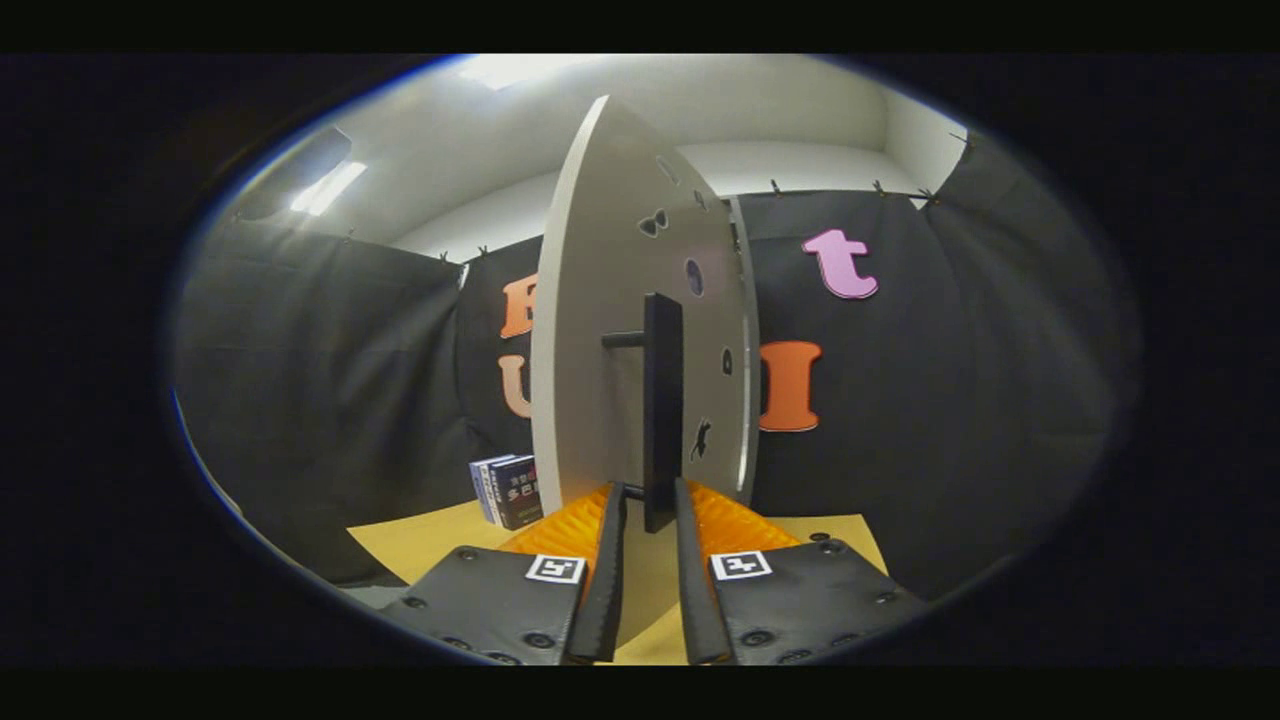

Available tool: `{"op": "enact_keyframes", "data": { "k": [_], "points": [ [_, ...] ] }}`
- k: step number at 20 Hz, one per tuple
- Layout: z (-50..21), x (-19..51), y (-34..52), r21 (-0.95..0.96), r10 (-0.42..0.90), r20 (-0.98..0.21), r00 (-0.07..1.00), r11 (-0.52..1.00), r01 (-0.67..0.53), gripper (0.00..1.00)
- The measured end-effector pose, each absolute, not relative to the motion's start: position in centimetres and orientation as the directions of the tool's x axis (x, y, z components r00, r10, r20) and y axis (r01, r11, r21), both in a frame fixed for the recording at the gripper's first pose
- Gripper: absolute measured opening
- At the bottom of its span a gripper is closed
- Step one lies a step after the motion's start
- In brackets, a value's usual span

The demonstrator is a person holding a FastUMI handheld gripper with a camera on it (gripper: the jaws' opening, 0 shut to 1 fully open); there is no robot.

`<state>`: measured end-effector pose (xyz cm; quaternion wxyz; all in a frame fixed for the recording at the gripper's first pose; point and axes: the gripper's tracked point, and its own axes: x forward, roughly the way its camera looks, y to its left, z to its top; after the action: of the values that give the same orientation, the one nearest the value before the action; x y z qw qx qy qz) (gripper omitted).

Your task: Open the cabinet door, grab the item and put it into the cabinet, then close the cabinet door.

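The gripper (650, 500) has its two fingers close on each side of the door (590, 380) handle (662, 410); they seem to squeeze it. Pull slowly in a curve, holding tight. The books (508, 490) wait left of the door.

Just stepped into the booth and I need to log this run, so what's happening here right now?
A person is working the cabinet with a hand-held gripper. Its two fingers sit on either side of the lower end of the black door handle, though whether both press on it is hard to tell. The white cabinet door stands swung out, seen nearly edge-on. A small stack of books stands on the yellow table to the left of the door, not yet picked up.
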<state>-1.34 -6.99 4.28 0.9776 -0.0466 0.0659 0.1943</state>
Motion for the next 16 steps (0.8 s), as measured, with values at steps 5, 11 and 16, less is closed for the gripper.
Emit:
{"op": "enact_keyframes", "data": {
  "k": [5, 11, 16],
  "points": [
    [4.5, -1.3, -8.6, -0.067, 0.329, -0.14, 0.934, 0.938, -0.34, 0.29],
    [4.7, -1.1, -9.4, -0.06, 0.29, -0.131, 0.948, 0.952, -0.299, 0.28],
    [5.2, -1.6, -10.5, -0.107, 0.215, -0.119, 0.969, 0.968, -0.227, 0.27]
  ]
}}
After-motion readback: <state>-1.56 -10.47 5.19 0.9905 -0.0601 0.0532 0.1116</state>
